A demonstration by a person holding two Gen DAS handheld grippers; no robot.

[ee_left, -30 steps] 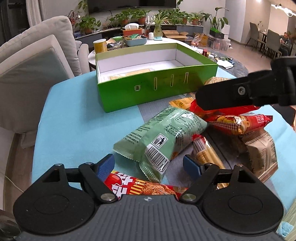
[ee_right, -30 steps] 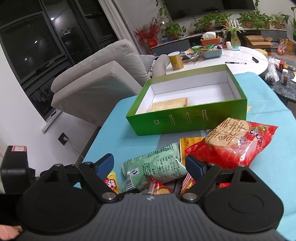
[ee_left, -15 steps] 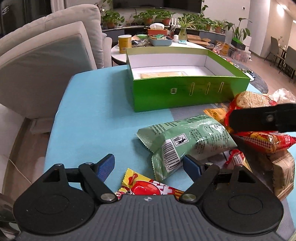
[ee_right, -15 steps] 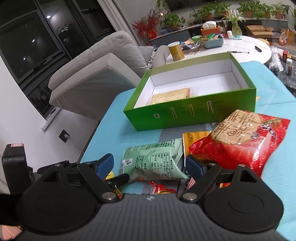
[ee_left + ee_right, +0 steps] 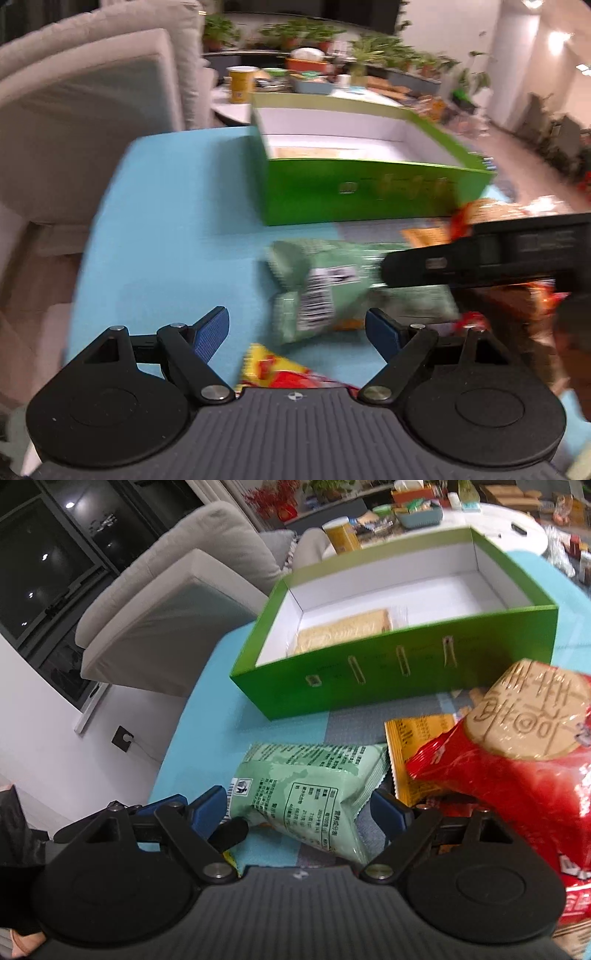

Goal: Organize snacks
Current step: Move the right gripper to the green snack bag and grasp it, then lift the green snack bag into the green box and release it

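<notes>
Right gripper standing wide at lower centre of its own view, blue pads straddling the near end of a pale green snack packet without pressing on it. Left gripper likewise spread wide at the bottom of its blurred view, nothing clamped between the pads, the same green packet lying just beyond the fingertips and a yellow-and-red wrapper poking out from under the gripper body.

Lying in the middle of both frames, that green packet, barcode facing the left camera. Sitting just right of it in the right wrist view, an orange-yellow packet, partly tucked under a large red bag printed with a round biscuit, filling the right edge of the frame.

Standing beyond the pile, in the upper centre, an open green box with white inner walls, holding one flat biscuit pack against its left end.

Covering the table, a light blue cloth. Showing at upper left, a grey sofa; behind the box, a white round table with a yellow can on it. Crossing the right side of the left wrist view, the black arm of the other gripper.
</notes>
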